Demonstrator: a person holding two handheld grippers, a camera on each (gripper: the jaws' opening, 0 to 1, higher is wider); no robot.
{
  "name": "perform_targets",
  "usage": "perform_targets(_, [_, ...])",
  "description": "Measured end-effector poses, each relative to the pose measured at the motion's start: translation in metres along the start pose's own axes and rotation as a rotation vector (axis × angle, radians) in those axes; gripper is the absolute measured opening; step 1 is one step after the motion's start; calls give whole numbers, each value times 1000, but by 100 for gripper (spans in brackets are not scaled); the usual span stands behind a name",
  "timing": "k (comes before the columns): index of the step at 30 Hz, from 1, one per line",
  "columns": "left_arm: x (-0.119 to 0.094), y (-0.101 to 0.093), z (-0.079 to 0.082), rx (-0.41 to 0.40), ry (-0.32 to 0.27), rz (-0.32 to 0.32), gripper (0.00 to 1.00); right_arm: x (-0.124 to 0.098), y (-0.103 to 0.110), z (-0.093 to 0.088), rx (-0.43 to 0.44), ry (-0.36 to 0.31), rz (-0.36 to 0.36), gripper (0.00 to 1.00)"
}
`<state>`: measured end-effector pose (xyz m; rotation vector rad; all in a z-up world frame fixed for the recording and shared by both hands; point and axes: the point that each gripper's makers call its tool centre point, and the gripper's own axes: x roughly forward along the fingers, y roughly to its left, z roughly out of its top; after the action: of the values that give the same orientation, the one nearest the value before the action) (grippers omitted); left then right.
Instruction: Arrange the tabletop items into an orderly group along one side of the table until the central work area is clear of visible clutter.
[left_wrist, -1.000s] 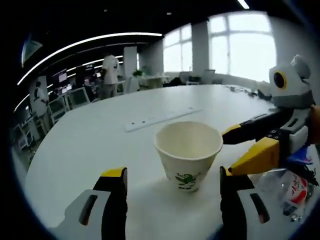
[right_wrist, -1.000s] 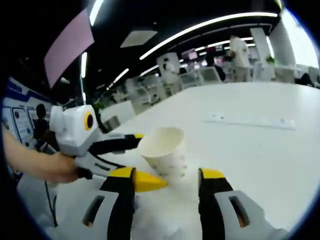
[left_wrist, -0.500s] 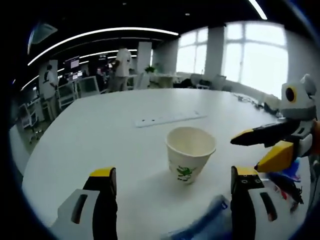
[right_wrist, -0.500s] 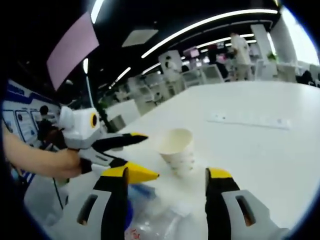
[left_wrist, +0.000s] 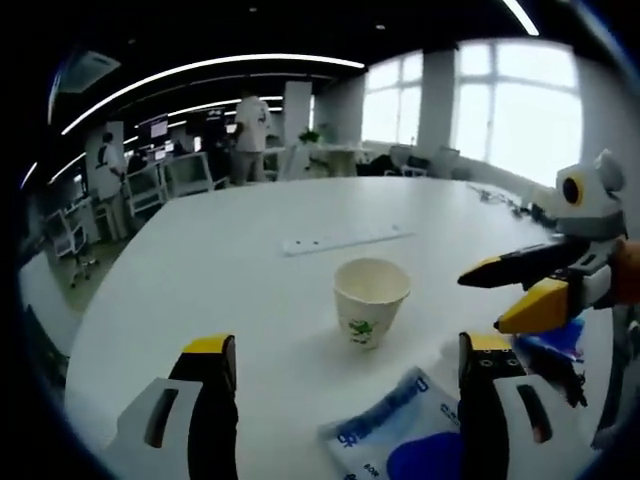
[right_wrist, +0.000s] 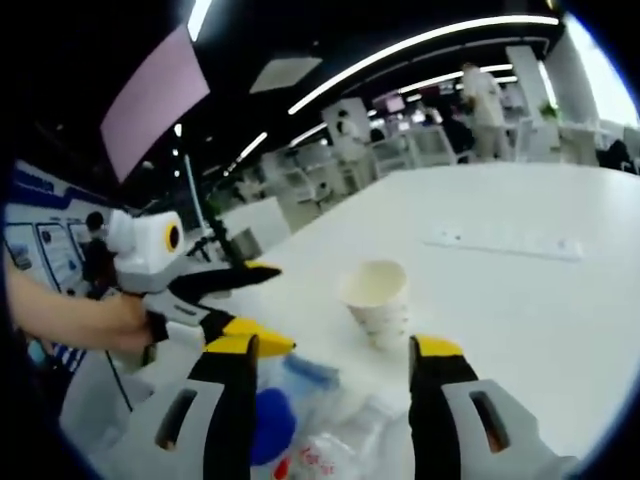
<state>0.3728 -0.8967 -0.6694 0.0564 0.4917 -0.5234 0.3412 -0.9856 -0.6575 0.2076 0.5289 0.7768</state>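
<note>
Paper cup (left_wrist: 370, 300) upright on white table (left_wrist: 200, 290), both grippers' jaws wide, perhaps plastic packets (right_wrist: 330, 440) nearby.

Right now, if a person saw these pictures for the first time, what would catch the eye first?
Probably the paper cup with a green print, standing upright and alone on the wide white table, ahead of both open grippers. Next, the blue and white plastic packet lying near the left gripper, between its jaws. The right gripper, yellow-tipped and open, comes into the left gripper view from the right.
</note>
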Motion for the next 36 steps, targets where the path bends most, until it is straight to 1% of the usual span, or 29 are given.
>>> perform_targets(7, [-24,-11,6,-6,-8,17,88,-15,1,5,24,-8,-13,57])
perform_targets(8, [-27,-11,5,-12,-3,19,86,-16,2,3,26,-1,-12,57])
perform_targets(9, [-32,-12,3,-14,1,23,86,-18,5,-2,22,20,-6,57])
perform_targets(11, [-40,-13,1,-11,-1,32,86,-20,8,-8,-9,40,-2,56])
perform_targets(13, [-49,-14,-1,-14,2,36,87,-24,13,-9,-18,42,1,56])
perform_targets(16, [-58,-18,-4,-28,10,38,88,-30,16,-5,-6,32,9,56])
perform_targets(19, [-62,-22,-5,-44,18,32,88,-36,17,-2,12,22,8,58])
perform_targets(20, [-64,-25,-8,-62,28,26,88,-39,17,-3,30,25,8,58])
perform_targets(23, [-69,-32,-11,-70,26,22,88,-45,18,-9,42,39,8,58])
perform_targets(27, [-74,-43,-18,-74,40,14,88,-54,10,-19,67,69,-11,58])
perform_targets(29, [-76,-49,-22,-79,54,8,87,-56,5,-24,104,81,-29,58])
perform_targets(31, [-76,-53,-26,-79,65,-3,87,-59,2,-29,106,105,-34,58])
perform_targets(34, [-77,-61,-32,-79,79,-11,86,-63,-2,-32,104,109,-40,58])
perform_targets(36, [-78,-62,-36,-87,85,-6,86,-64,-6,-34,110,115,-43,57])
